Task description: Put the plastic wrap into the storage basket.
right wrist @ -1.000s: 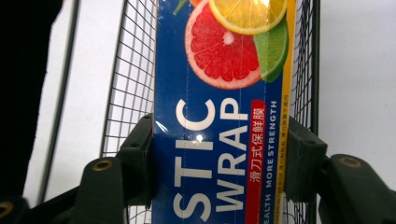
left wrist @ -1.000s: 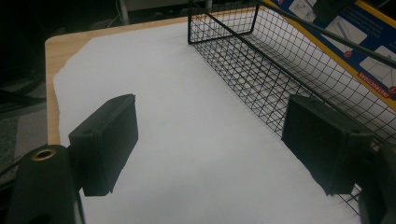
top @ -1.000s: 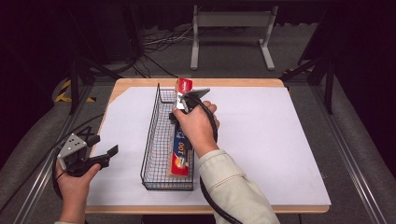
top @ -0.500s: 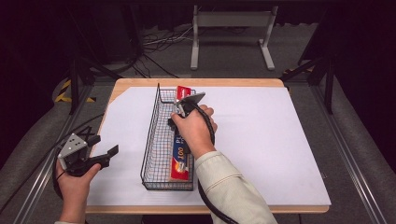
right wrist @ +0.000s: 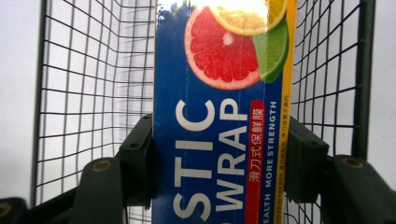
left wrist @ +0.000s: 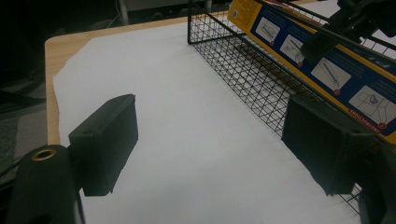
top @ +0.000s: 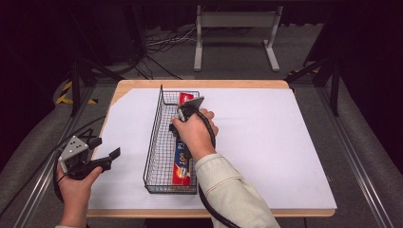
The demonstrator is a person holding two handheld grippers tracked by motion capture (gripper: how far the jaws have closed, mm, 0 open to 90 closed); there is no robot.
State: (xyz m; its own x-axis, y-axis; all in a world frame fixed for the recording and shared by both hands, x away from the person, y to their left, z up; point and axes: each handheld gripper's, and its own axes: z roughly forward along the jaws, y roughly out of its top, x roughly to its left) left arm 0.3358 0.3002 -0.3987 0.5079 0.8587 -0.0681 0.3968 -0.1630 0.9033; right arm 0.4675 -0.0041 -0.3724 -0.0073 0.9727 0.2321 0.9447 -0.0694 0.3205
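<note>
The right tool (top: 186, 116) is clamped on the plastic wrap box (right wrist: 219, 116) — its black pads press both long sides. The box lies lengthwise inside the wire basket (top: 154, 142), which sits on the white-covered table (top: 266, 142). The left tool (top: 102, 152) hangs off the basket's left side — jaws apart, nothing between them.
</note>
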